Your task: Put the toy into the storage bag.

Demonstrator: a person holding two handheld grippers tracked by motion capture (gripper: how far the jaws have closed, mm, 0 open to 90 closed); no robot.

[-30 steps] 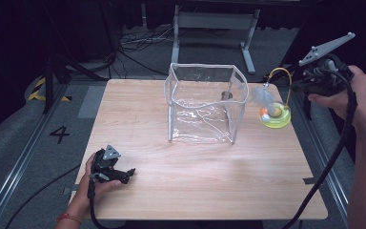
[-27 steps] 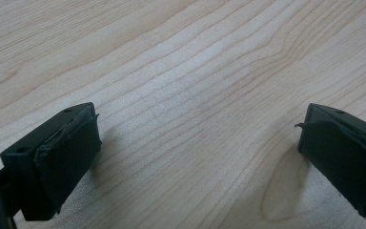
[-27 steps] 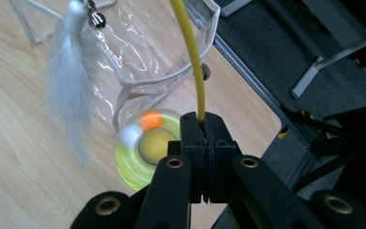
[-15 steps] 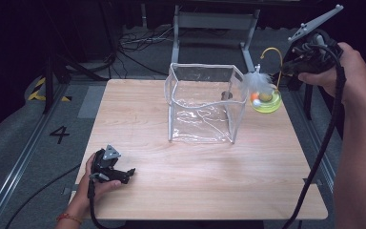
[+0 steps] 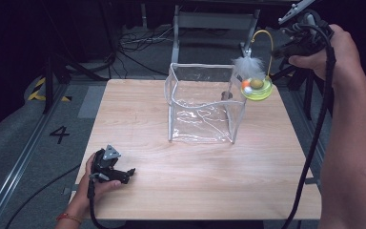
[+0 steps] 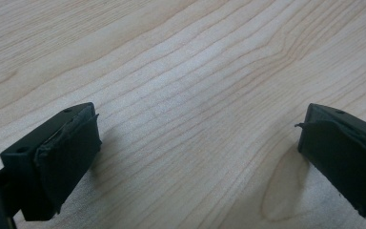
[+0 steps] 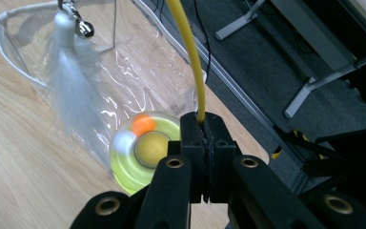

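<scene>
My right hand-held gripper [image 7: 205, 143] clenches the cat toy's yellow wire [image 7: 190, 62]; next, lower it into the clear bag [image 5: 202, 102].

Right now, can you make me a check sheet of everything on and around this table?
Surface: wooden table, bare grain.
Job's things: green cat toy with white feather, hanging by its yellow wire above the clear plastic box's right corner.
Clutter: nothing seen.
Grippers: right claw shut on the yellow wire; left claw open, low over the wood.
Cables: black cable trails from the right claw.
Surroundings: dark floor, metal stand legs.
</scene>
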